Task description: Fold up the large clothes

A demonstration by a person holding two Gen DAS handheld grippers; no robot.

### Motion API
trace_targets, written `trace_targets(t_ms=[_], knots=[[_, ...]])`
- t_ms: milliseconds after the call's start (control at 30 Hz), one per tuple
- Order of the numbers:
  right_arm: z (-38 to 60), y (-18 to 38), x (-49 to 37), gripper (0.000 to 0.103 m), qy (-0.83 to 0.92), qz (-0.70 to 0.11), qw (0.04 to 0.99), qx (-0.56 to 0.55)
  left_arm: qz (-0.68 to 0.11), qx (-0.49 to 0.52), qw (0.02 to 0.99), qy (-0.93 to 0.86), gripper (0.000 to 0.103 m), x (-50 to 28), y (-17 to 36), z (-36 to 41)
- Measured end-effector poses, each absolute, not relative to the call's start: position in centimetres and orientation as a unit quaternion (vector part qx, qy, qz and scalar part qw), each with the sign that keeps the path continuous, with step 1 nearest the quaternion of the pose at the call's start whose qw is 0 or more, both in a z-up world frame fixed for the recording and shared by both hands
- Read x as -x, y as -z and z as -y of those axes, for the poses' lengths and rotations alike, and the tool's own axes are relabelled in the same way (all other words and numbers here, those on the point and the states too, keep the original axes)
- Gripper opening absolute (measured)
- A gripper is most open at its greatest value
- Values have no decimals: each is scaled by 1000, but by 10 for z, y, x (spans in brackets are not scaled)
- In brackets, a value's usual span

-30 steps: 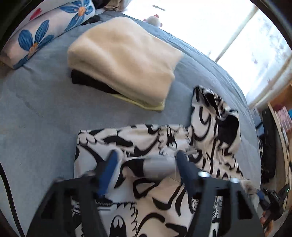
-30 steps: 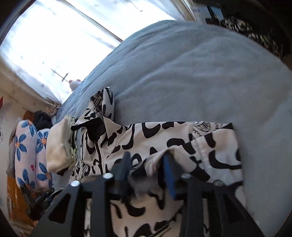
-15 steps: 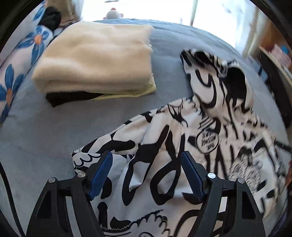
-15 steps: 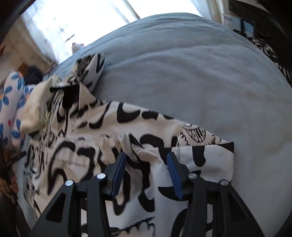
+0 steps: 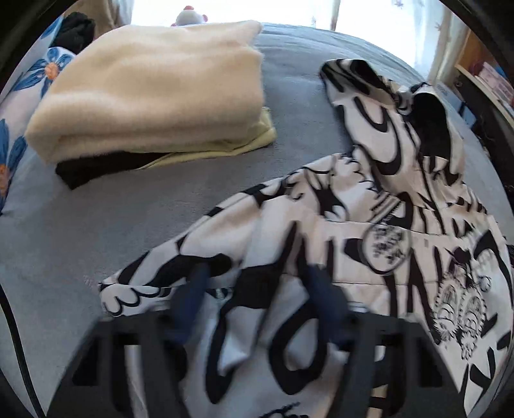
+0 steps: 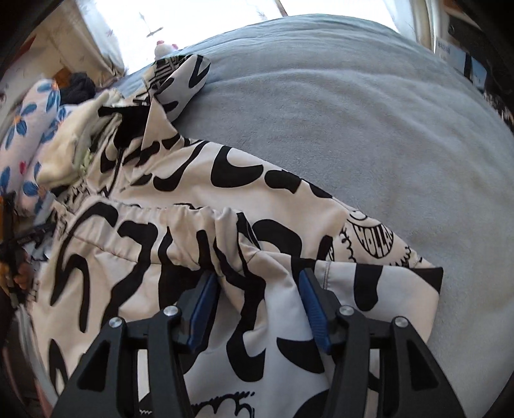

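1. My left gripper (image 5: 257, 273) points down at the black-and-white printed jacket (image 5: 369, 231) spread on the grey-blue bed cover (image 5: 80, 225).
2. Its jaws have just been closing; a raised fold of the jacket's cloth sits between the blue pads (image 5: 192, 295), which are blurred, so I cannot tell whether they press on it.
3. The jacket's hood (image 5: 414, 106) lies at upper right, its dark lining showing.
4. Well apart, at upper left, a folded cream fleece (image 5: 154, 86) rests on a pale yellow garment (image 5: 244, 146) and a black one (image 5: 96, 167).
5. A pillow with blue flowers (image 5: 19, 96) touches the left edge of my picture.
6. A small plush toy (image 5: 189, 17) sits beyond the stack, by the bright window.
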State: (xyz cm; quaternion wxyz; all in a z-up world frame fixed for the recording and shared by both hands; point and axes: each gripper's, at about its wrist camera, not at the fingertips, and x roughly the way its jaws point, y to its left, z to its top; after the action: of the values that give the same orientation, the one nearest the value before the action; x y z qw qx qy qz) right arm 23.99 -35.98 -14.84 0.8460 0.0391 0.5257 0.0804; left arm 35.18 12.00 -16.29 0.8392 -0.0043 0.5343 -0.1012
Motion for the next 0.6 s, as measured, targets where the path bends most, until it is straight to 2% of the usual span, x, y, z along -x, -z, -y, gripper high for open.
trace_targets(t_ms=[33,67,100,200,467,600], knots=[[355,147,-237,38,-78,-521,850,-27,-532,-2,841,100,25,-349,161,-116],[351,145,-234,21,-76,-517,853,-18,-522,-18,848,87,20,-345,158,-111],[348,144,-230,9,-68,-514,855,-10,-514,-34,853,79,6,-341,156,-106],[344,133,-215,3,-34,-486,873,2,-493,-60,866,56,4,-330,145,-100],[352,83,-214,3,12,-395,917,-55,-434,-21,900,25,4,-330,98,-112],[352,93,-243,3,37,-406,910,-75,-435,-9,900,1,4,-350,109,-111]])
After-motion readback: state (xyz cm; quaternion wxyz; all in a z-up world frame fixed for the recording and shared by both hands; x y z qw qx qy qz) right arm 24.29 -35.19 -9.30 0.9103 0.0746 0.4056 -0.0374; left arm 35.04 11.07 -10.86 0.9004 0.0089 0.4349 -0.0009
